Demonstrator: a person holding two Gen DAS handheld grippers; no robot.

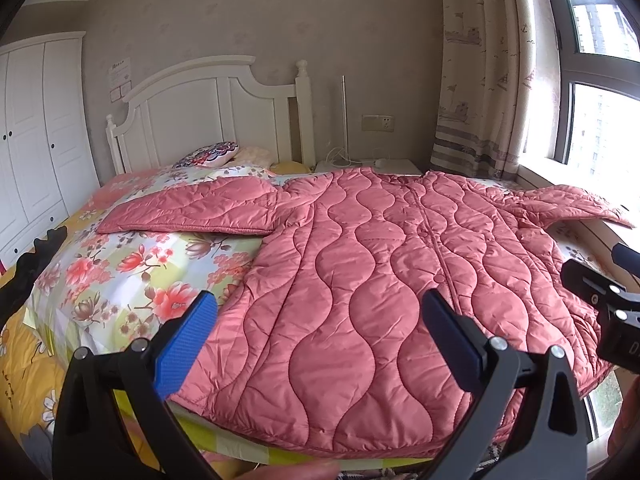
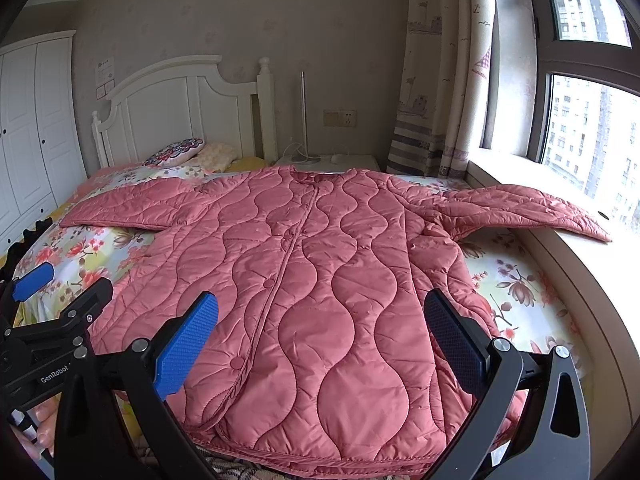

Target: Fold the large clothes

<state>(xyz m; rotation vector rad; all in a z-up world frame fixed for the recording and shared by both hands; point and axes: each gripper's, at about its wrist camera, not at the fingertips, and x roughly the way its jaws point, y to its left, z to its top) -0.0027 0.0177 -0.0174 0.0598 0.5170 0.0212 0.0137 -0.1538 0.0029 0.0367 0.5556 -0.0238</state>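
Left tongs: fingers spread wide, gripping nothing, hovering over the hem area of the coat. Right tongs: likewise spread and empty, hovering over the near hem a little further toward the window side.

Coat is lying face up and spread flat on the bed, front closed, collar toward the headboard, hem at the near edge. Left sleeve is resting flat on the floral sheet. Right sleeve is reaching off the bed and lying across the sill.

Judgement: no fold yet; task is at its start.

Risks:
- Padded shell looks slick and thick; a shallow pinch may be catching only the top layer, so the front lifts without the back.
- Sleeve on the sill may be dragging or snagging at the ledge during a fold inward.
- Hem is sitting at the bed edge; pulling toward the near side could be sliding the coat off.
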